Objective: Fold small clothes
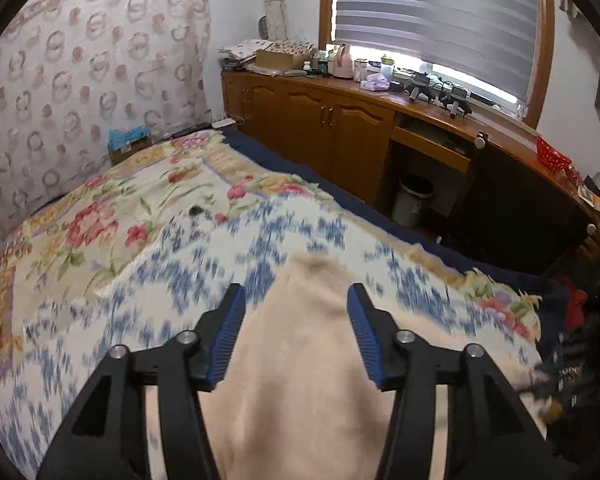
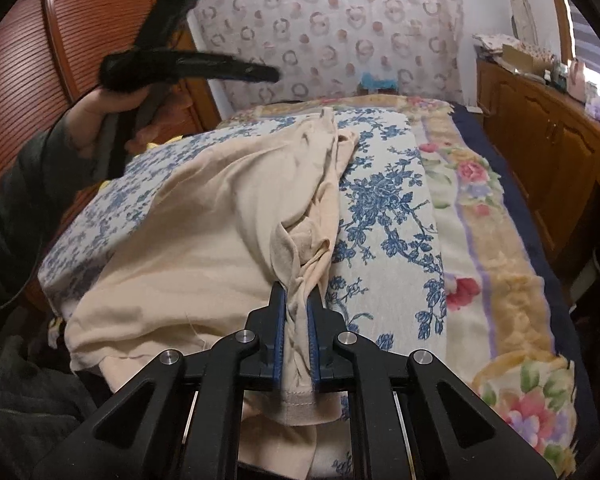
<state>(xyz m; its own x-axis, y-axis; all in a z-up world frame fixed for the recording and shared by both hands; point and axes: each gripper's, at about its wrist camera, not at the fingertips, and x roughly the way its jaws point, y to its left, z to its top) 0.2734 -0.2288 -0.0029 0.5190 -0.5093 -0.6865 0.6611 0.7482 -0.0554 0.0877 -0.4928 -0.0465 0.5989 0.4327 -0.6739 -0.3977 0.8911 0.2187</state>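
A beige garment [image 2: 204, 240] lies spread on a blue-and-white floral cloth [image 2: 384, 208] on the bed. My right gripper [image 2: 298, 300] is shut on a bunched edge of the beige garment near the bed's front. My left gripper [image 1: 296, 300] is open and empty, held above the garment [image 1: 300, 360]; its view is blurred by motion. In the right wrist view the left gripper [image 2: 188, 60] shows raised at the upper left, held by a hand.
A flowered blanket [image 2: 496, 240] covers the bed under the cloth. A padded headboard [image 2: 332, 24] stands at the far end. A wooden cabinet [image 1: 340, 120] with a cluttered top runs along the right side under a window. A bin [image 1: 414, 200] stands below it.
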